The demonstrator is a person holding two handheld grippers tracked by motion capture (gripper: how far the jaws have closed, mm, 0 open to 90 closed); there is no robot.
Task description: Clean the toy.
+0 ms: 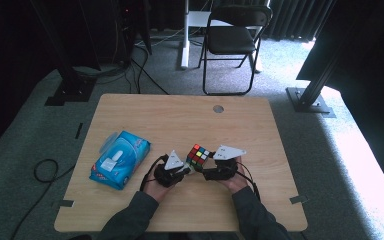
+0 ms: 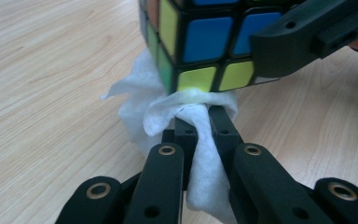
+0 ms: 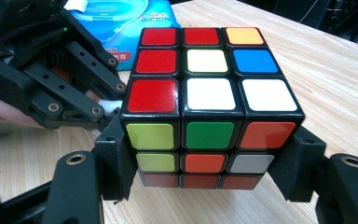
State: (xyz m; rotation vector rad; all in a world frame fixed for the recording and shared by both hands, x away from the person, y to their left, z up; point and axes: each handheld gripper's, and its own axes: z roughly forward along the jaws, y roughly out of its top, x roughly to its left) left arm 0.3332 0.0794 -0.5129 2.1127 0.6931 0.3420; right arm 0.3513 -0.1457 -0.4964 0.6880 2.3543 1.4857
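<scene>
Right hand-held gripper (image 3: 209,186) clamps the cube (image 3: 205,107) steady; left hand-held gripper (image 2: 200,126), closed on a wipe (image 2: 168,107), presses it against the cube for cleaning.

One camera hangs high on the person's side, looking forward and down over the whole worktop (image 1: 180,115) to a chair (image 1: 232,40) beyond. The other two ride the tools, very close in. The left one looks level at the cube (image 2: 205,39) from low down; the right one looks slightly down on it. All three share the cube.
</scene>
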